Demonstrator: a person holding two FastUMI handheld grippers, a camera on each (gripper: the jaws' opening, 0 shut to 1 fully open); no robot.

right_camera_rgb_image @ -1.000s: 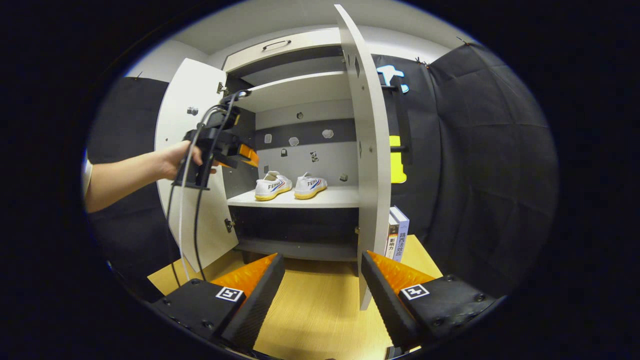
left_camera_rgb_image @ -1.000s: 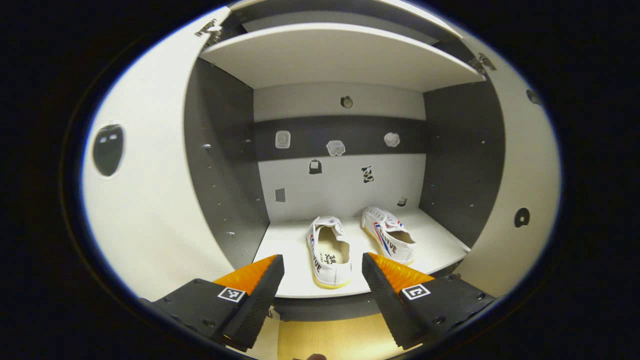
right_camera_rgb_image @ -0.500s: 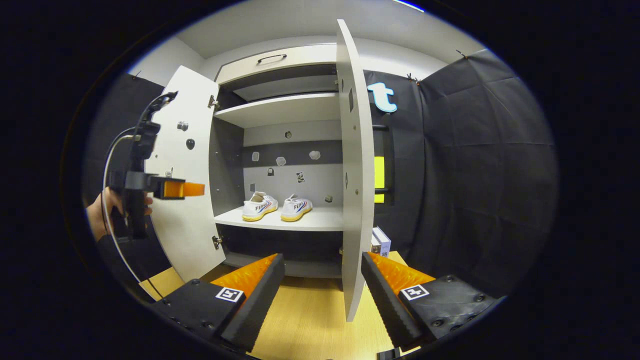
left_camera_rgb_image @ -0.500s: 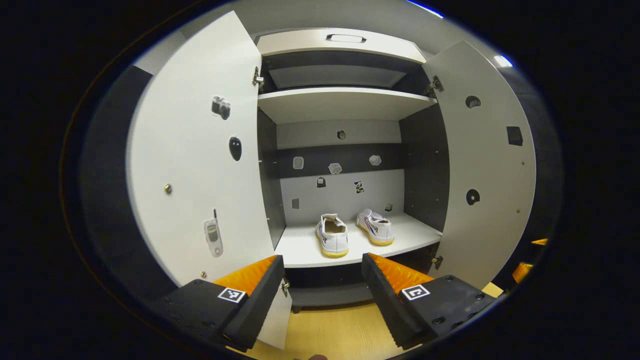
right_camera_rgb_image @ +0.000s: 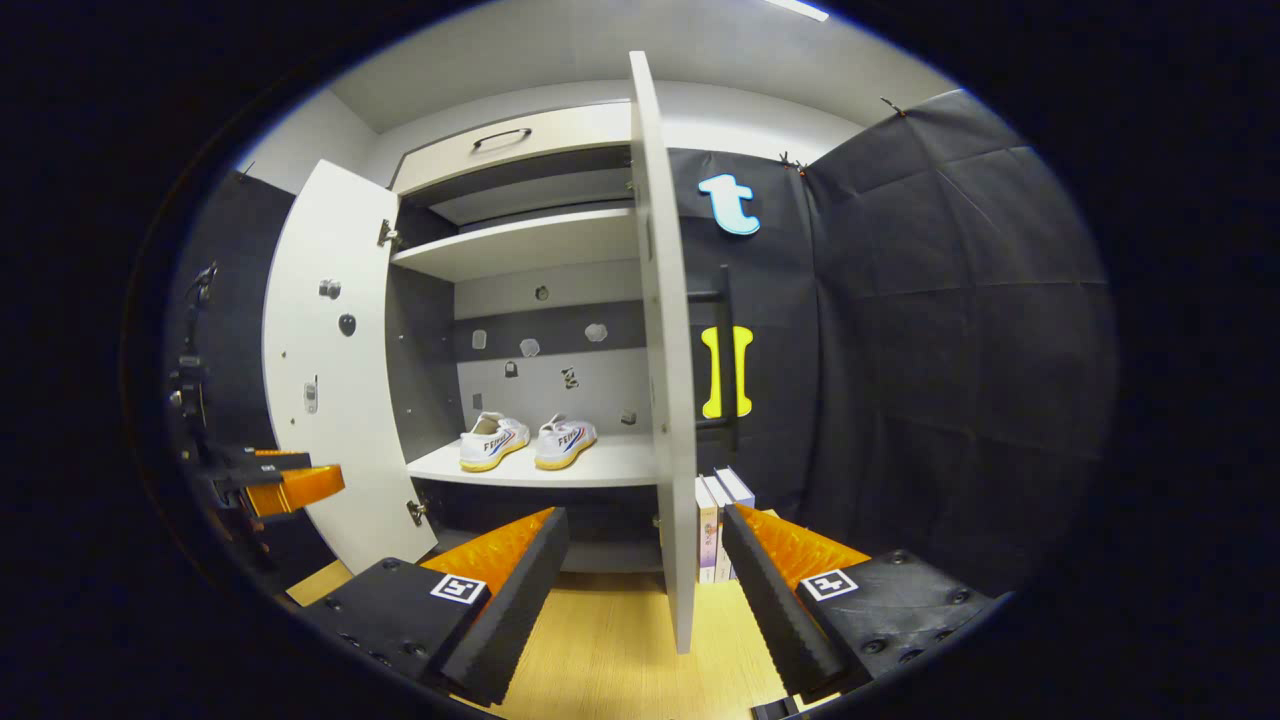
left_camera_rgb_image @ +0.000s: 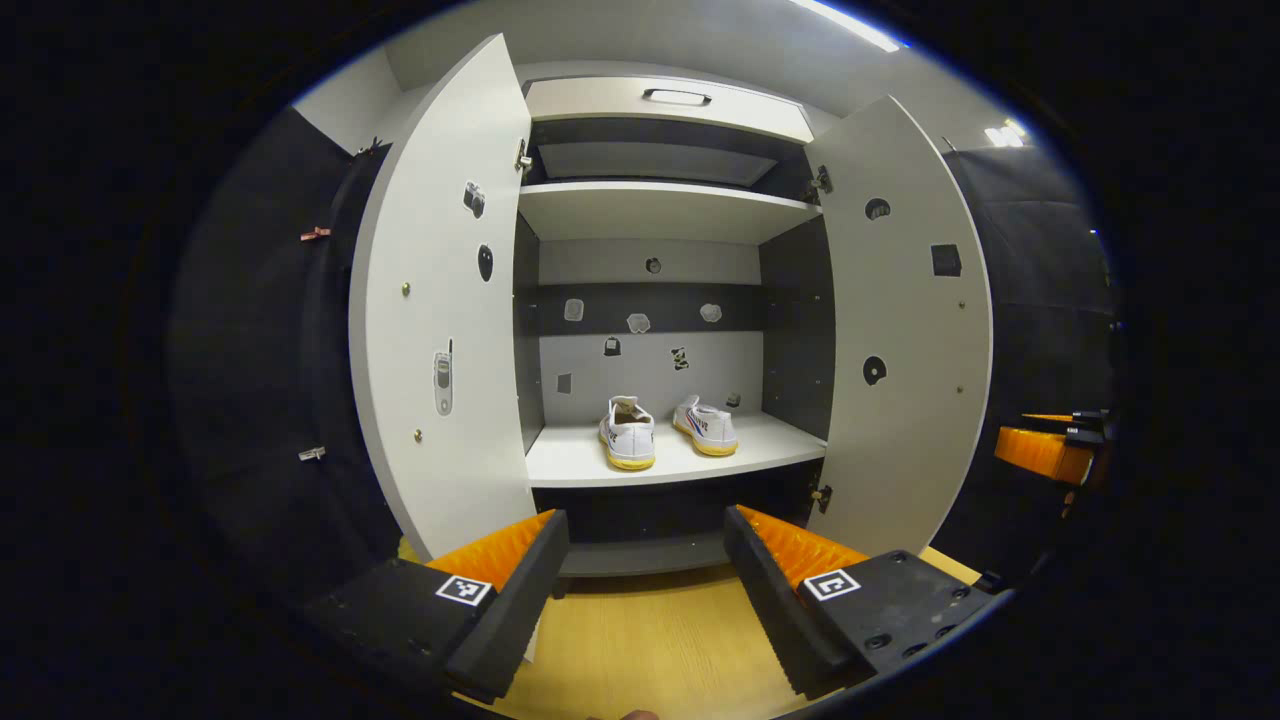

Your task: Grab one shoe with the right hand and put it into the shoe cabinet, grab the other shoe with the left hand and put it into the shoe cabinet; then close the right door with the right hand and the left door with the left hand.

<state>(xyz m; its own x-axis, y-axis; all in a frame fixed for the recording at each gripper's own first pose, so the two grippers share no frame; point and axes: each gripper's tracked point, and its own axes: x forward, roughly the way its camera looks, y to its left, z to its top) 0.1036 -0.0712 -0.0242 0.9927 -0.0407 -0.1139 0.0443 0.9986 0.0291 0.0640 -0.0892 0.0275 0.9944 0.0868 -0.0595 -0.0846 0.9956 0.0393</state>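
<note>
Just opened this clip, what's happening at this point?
A person holds a gripper in each hand in front of an open shoe cabinet. Both shoes already sit side by side on the lower shelf. The left gripper and the right gripper are both open and empty, apart from the cabinet. The left door and right door both stand wide open, so closing them is what remains.

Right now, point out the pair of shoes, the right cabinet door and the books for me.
pair of shoes (left_camera_rgb_image: 665, 433), left gripper view, on the nearer shoe's heel.
right cabinet door (right_camera_rgb_image: 665, 400), right gripper view, on the door's narrow front edge.
books (right_camera_rgb_image: 712, 520), right gripper view, on the spines beside the door.
</note>
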